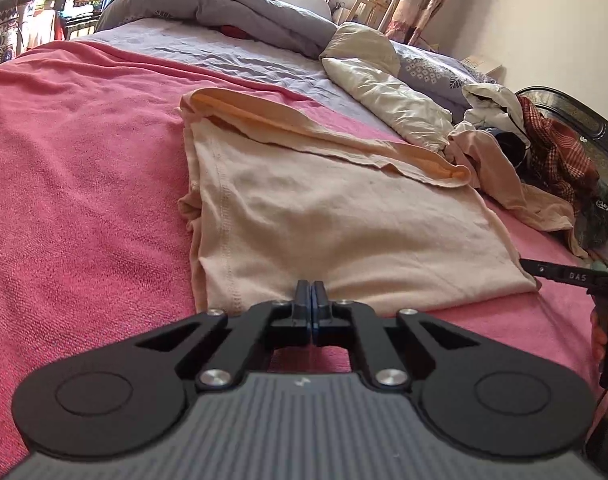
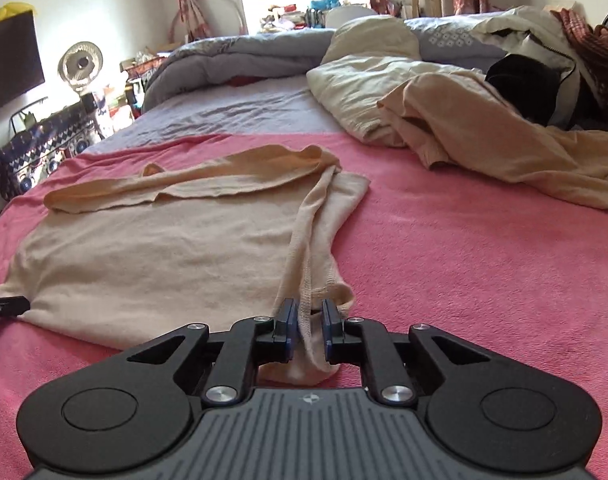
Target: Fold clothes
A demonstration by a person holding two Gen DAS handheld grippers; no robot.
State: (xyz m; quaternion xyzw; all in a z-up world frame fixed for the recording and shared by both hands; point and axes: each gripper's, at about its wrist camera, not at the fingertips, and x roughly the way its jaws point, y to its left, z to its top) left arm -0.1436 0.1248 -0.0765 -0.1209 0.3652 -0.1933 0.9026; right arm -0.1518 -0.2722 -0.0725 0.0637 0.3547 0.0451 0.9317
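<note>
Left claw pinched — right claw parted around shirt.

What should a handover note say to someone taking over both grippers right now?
Left gripper: shut, at the near hem of the beige shirt; whether it pinches cloth cannot be seen.
Right gripper: open, with the shirt's near corner lying between its jaws, not yet clamped.
The shirt lies flat on the pink blanket, sleeves folded across its far end.
More clothes are heaped at the far right of the bed.
Done: sleeves in. Left: probably close the right gripper, fold the hem up towards the sleeves, then start on the heap.
</note>
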